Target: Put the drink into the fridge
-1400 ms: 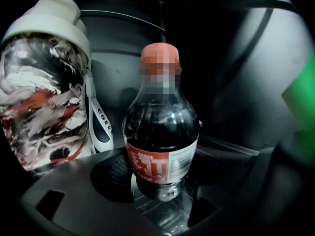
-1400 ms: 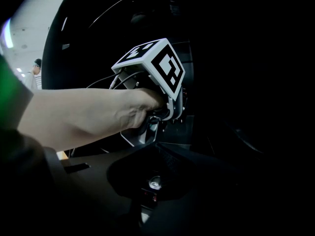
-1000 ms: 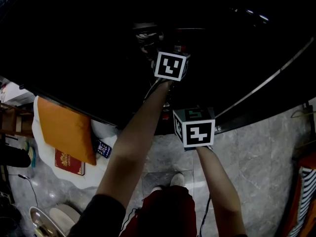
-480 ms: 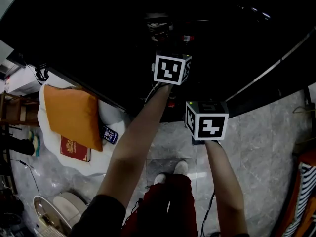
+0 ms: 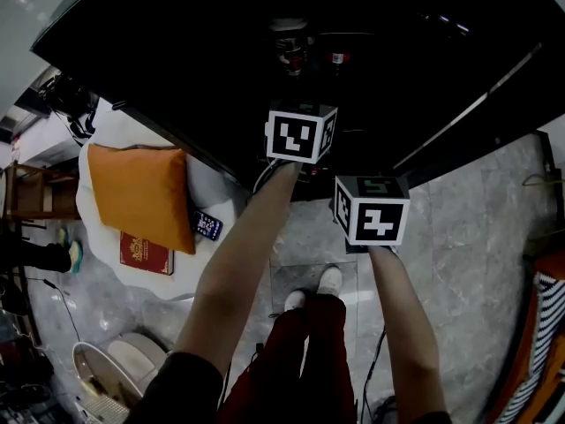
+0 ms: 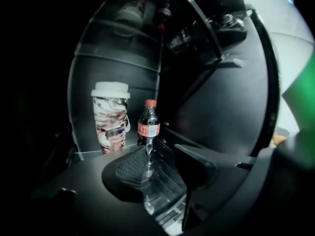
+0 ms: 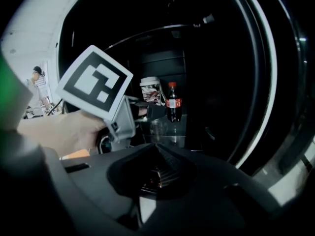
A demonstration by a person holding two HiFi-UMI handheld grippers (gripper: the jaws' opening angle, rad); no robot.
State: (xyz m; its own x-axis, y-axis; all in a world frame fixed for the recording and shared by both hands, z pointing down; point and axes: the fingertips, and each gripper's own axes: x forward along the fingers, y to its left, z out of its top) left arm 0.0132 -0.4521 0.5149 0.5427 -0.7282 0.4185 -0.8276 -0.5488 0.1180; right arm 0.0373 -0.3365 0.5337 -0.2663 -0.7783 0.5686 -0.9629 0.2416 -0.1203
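Note:
A small cola bottle point(image 6: 148, 124) with a red cap and label stands upright on the glass shelf point(image 6: 98, 154) of the dark fridge. A patterned paper cup point(image 6: 111, 117) with a white lid is just to its left. My left gripper point(image 6: 160, 163) is a little short of the bottle. Its jaws are closing with nothing between them and touch nothing. The right gripper view shows bottle point(image 7: 173, 102) and cup point(image 7: 151, 91) beyond the left gripper's marker cube point(image 7: 96, 82). My right gripper point(image 7: 156, 163) is shut and empty, lower and behind the left one point(image 5: 300, 135).
The fridge door with a silver trim point(image 5: 468, 113) stands open at the right. More bottles point(image 6: 162, 14) sit on an upper shelf. On the grey marble floor at the left, a white seat point(image 5: 207, 188) holds an orange cushion point(image 5: 141, 193), a red book point(image 5: 146, 254) and a phone point(image 5: 208, 226).
My left gripper has drawn back from the shelf, leaving the bottle and cup farther ahead. The right gripper has drifted a little right.

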